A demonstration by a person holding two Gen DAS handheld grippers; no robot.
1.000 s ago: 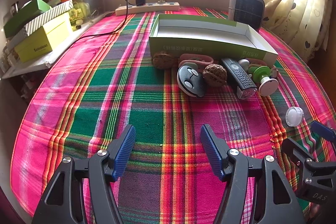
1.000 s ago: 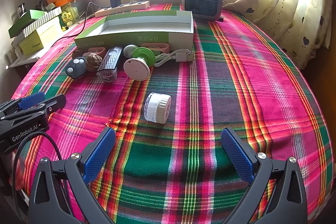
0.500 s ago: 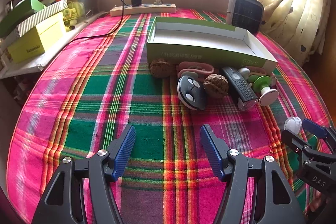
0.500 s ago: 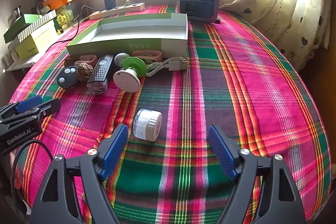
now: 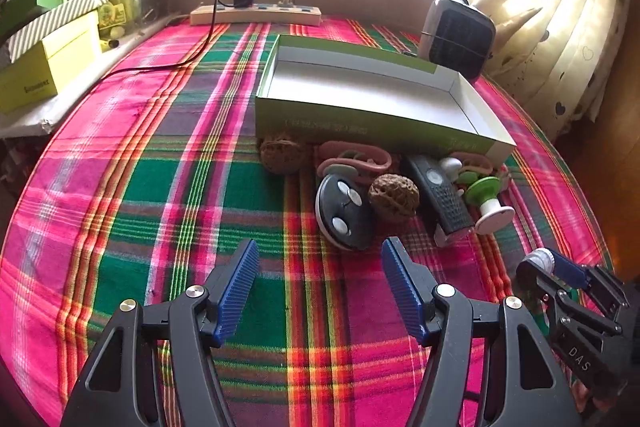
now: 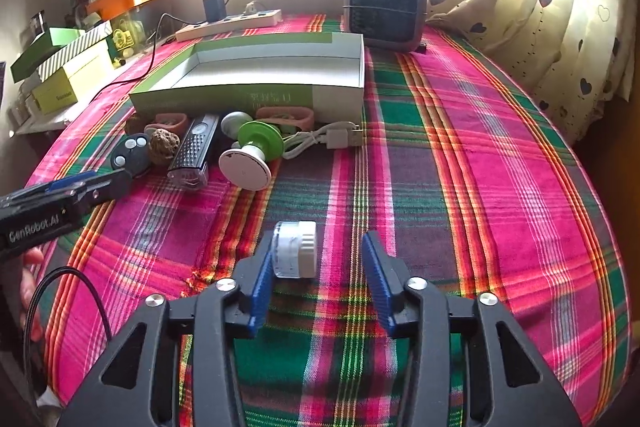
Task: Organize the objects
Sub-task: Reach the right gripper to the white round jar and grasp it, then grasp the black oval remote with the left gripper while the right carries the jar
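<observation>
A small white jar (image 6: 295, 249) lies on its side on the plaid cloth, between the fingers of my open right gripper (image 6: 318, 269); the left finger touches it, the right finger stands apart. My left gripper (image 5: 320, 273) is open and empty, just short of a black key fob (image 5: 344, 217). Beside the fob lie a walnut (image 5: 394, 199), a second walnut (image 5: 282, 155), a black remote (image 5: 446, 201), pink bands (image 5: 354, 159) and a green and white spool (image 5: 486, 201). Behind them stands an empty green tray box (image 5: 372, 95).
A small fan heater (image 6: 384, 7) stands behind the box. A power strip (image 5: 256, 15) with a charger lies at the far edge. Stacked boxes (image 5: 48, 63) sit on a shelf at the left. A white USB cable (image 6: 324, 139) lies by the spool. Curtains hang at the right.
My right gripper has moved forward around the white jar and narrowed its opening. My left gripper has moved forward toward the key fob, still open.
</observation>
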